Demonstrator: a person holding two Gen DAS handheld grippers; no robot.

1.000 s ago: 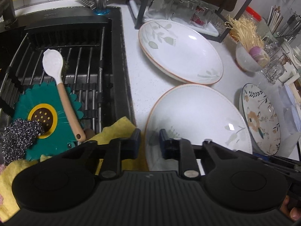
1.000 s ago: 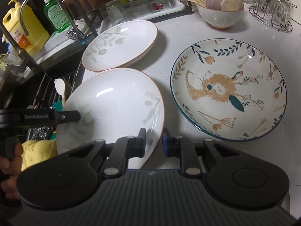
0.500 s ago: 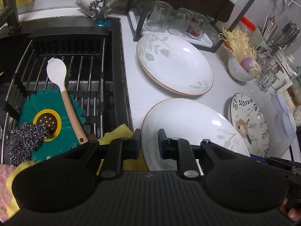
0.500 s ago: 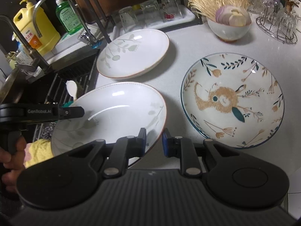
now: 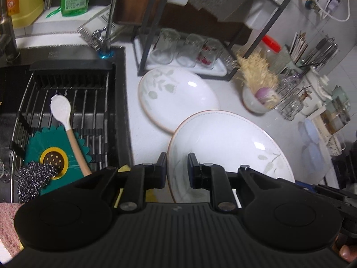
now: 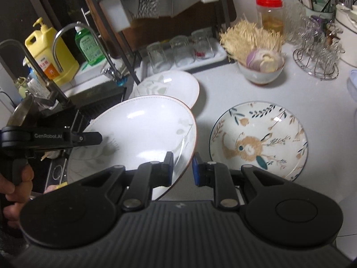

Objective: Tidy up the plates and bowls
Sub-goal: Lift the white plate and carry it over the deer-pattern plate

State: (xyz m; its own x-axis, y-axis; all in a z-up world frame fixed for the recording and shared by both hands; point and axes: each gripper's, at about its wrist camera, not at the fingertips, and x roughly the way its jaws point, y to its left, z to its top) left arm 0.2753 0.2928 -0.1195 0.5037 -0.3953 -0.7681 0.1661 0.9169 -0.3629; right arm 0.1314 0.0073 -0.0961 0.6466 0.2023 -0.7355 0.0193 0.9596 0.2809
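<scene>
Lifted off counter since earlier, white plate (image 6: 142, 134), seemingly pinched by left gripper (image 5: 177, 169), right gripper (image 6: 182, 168)

My right gripper (image 6: 182, 168) is matte black: a ribbed housing, two round domed caps, silver pivot screws and blue-edged pads on its fingers (image 6: 167, 167). My left gripper (image 5: 177, 169) matches it, and its side arm carries white "GenRobot.AI" lettering.

Both grippers, left (image 5: 177, 167) and right (image 6: 183, 167), have lifted the near white plate (image 6: 138, 138) off the counter (image 6: 234, 91), now overlapping the far plate (image 6: 174, 84).
</scene>
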